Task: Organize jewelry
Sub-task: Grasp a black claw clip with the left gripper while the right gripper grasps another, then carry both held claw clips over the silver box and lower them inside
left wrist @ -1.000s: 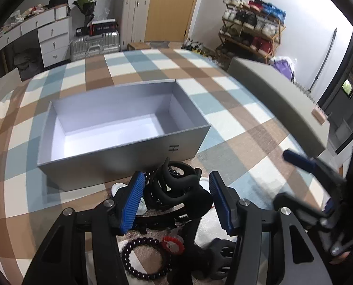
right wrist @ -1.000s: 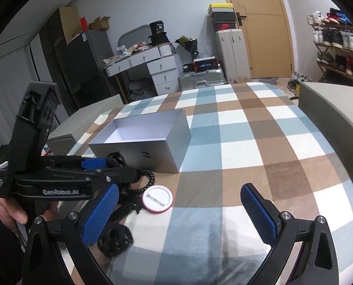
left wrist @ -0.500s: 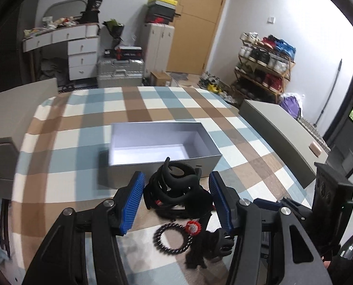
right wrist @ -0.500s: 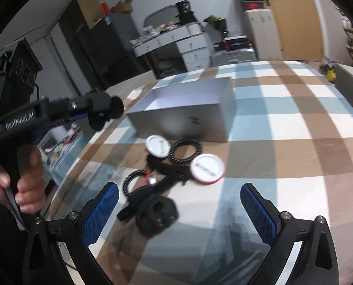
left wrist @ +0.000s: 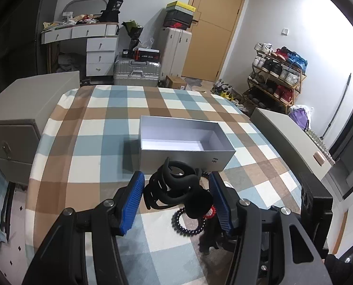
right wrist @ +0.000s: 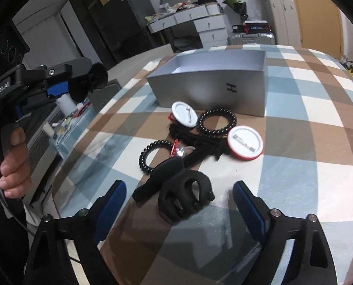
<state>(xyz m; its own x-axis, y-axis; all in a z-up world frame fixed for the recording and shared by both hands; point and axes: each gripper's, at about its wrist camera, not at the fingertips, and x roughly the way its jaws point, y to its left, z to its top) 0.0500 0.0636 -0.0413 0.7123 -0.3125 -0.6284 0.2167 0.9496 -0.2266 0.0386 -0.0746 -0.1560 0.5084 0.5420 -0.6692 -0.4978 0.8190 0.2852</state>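
Left gripper point(left wrist: 176, 198) jaws clamped; right gripper point(right wrist: 178, 207) jaws closing.

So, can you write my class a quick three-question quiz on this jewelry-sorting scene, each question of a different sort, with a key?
1. True or false: the grey box already has jewelry in it.
2. How many round pin badges lie on the checked tablecloth in front of the box?
3. What is clamped in the left gripper?
A. a beaded ring
B. a black claw clip
C. a pin badge

Key: 1 false, the inside of the box is bare. 2 two. 3 B.
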